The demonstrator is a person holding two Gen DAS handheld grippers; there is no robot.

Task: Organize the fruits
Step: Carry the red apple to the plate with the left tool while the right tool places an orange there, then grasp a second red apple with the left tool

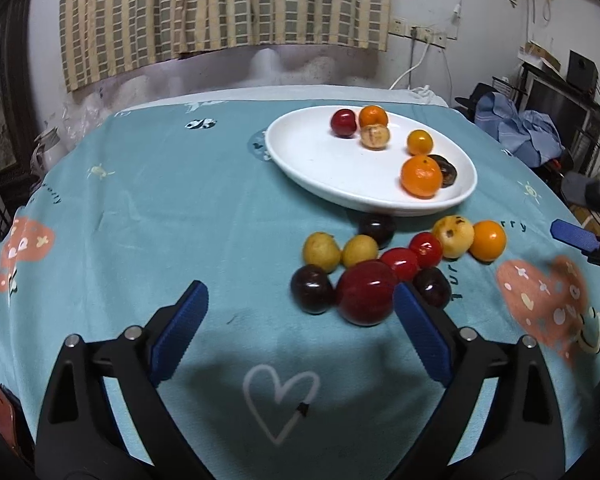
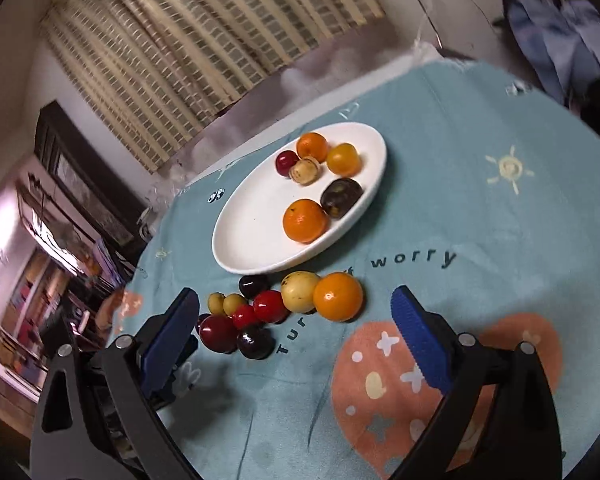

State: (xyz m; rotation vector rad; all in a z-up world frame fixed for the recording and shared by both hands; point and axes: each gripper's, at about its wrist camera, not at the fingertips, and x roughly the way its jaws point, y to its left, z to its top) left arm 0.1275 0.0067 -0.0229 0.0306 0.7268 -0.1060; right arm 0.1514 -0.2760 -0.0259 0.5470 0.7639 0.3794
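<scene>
Fruits (image 1: 364, 292) lie beside white plate (image 1: 320, 160); both tools gape empty

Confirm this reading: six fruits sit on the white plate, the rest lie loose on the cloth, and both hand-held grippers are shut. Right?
One slip: neither is shut. The left hand-held gripper and right hand-held gripper stand open and empty, as each wrist view shows. Six fruits on the white plate is correct.

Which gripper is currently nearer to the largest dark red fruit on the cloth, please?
Left. The left gripper has one of its fingers beside the largest dark red fruit; the right gripper sits farther away, nearer the orange.
</scene>
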